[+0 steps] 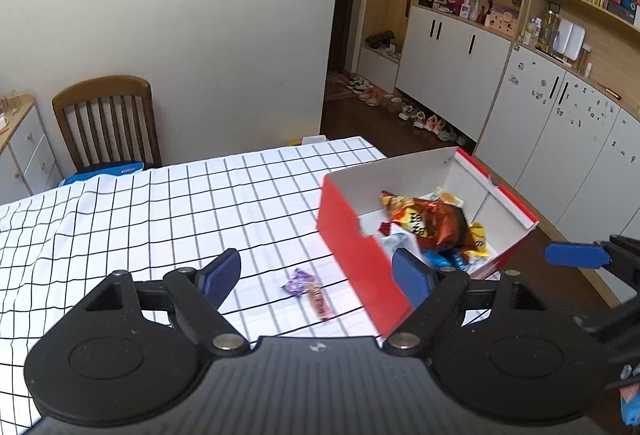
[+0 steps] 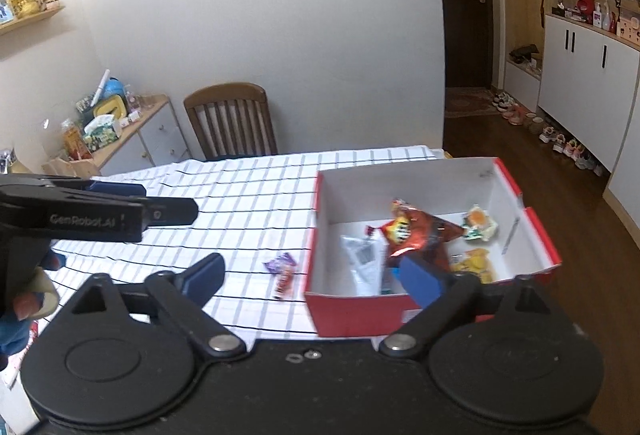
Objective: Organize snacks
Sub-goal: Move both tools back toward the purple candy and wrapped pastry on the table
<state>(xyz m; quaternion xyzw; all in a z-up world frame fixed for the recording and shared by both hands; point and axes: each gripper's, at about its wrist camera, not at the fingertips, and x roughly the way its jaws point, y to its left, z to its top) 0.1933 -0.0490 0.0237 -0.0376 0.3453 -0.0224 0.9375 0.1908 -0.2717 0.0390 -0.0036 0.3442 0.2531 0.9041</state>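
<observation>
A red box with a white inside (image 1: pixel 352 255) (image 2: pixel 352 315) stands at the table's right end. It holds a brown-orange snack bag (image 1: pixel 436 223) (image 2: pixel 416 235) and several smaller packets. A purple candy (image 1: pixel 297 282) (image 2: pixel 280 262) and an orange-red bar (image 1: pixel 320 301) (image 2: pixel 284 285) lie on the checked cloth just left of the box. My left gripper (image 1: pixel 316 275) is open and empty, above the two loose snacks. My right gripper (image 2: pixel 314 275) is open and empty, above the same spot. Each gripper shows in the other's view, the right one (image 1: pixel 580 255) and the left one (image 2: pixel 120 211).
The table (image 1: pixel 160 219) has a white cloth with a black grid. A wooden chair (image 1: pixel 106 119) (image 2: pixel 232 121) stands at its far side. A low cabinet (image 2: pixel 132 139) with clutter is far left. White cupboards (image 1: pixel 452 55) and shoes on the floor are to the right.
</observation>
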